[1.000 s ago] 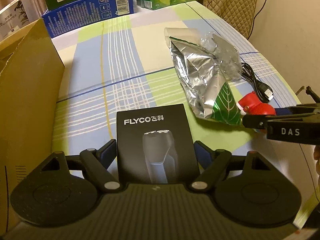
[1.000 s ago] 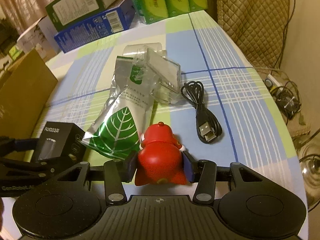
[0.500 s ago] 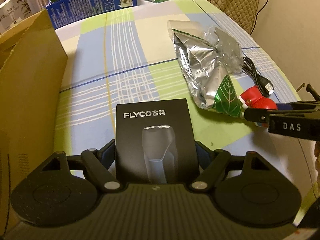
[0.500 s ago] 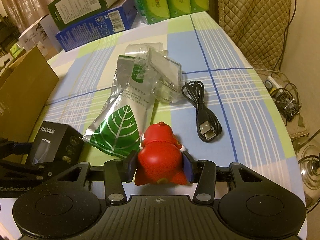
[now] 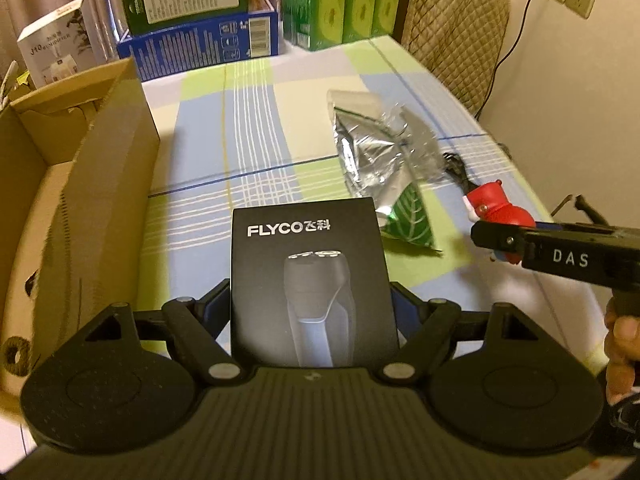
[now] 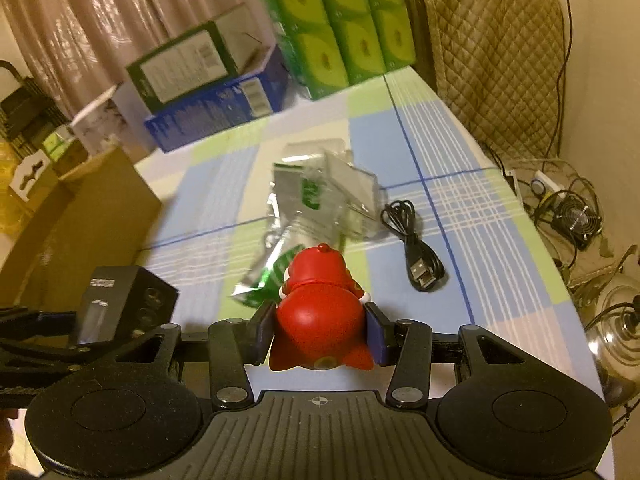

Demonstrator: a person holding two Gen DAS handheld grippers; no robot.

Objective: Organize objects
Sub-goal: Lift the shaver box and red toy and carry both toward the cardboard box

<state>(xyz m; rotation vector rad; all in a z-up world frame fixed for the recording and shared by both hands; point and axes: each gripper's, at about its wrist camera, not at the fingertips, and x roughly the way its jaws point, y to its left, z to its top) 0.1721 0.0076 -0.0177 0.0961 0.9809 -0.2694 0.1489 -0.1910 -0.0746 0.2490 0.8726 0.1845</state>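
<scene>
Left gripper (image 5: 310, 300): clamped on black shaver box (image 5: 310, 276), raised since a second ago, cardboard box (image 5: 72, 208) left.
Right gripper (image 6: 320, 332): clamped on red toy (image 6: 318, 308), lifted too; likely boxing next.

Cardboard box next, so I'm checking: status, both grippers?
Left gripper shut on shaver box. Right gripper shut on red toy. Cardboard box open, unobstructed.

Both grippers now sit higher above the table than a second ago. The left gripper (image 5: 310, 304) carries the black shaver box (image 5: 312, 276) up beside the open cardboard box (image 5: 100, 184), whose inside now shows. The right gripper (image 6: 320, 334) lifts the red toy (image 6: 320, 320) clear of the foil bag (image 6: 296, 232).
</scene>
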